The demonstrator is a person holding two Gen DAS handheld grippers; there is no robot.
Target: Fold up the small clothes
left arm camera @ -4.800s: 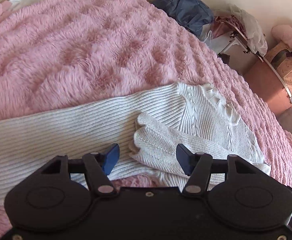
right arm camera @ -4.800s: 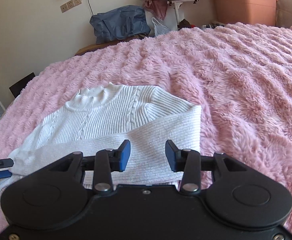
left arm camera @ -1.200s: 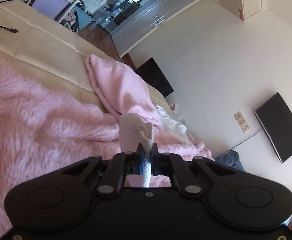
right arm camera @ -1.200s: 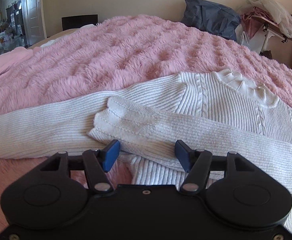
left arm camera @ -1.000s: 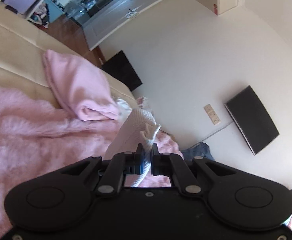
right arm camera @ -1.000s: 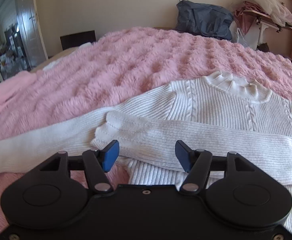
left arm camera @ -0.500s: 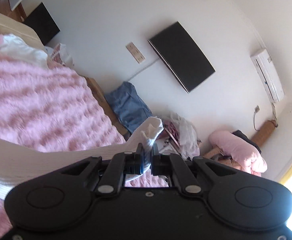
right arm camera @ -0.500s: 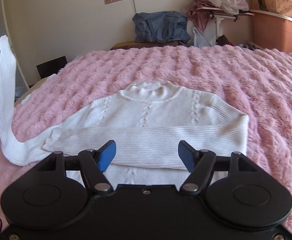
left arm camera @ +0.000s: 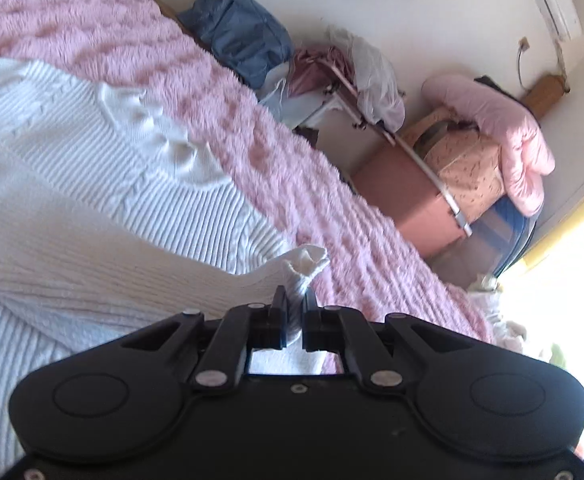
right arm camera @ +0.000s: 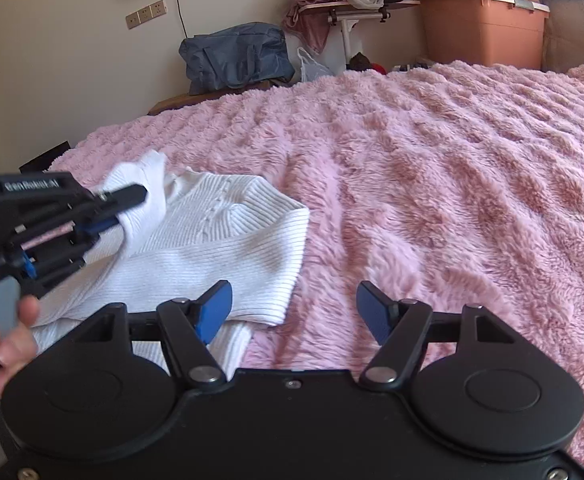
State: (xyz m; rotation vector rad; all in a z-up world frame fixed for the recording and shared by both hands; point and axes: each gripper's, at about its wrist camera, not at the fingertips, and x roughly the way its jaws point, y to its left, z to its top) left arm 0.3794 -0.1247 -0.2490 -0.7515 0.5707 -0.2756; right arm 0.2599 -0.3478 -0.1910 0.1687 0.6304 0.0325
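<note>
Between our left claw's [left arm camera: 293,306] closed fingers sits the cuff of the white knit sweater's [right arm camera: 220,240] sleeve [left arm camera: 305,262], raised over its body on the pink furry bedspread [right arm camera: 431,160]. Rightward, our right claw [right arm camera: 293,312] gapes wide, empty, beside the folded edge. Soft, light, stretchy knit: we'd grip cuffs or hems.

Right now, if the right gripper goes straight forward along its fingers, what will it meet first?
Probably the fluffy pink blanket: the open right gripper points past the edge of the white ribbed knit sweater. Depth is unclear.
</note>
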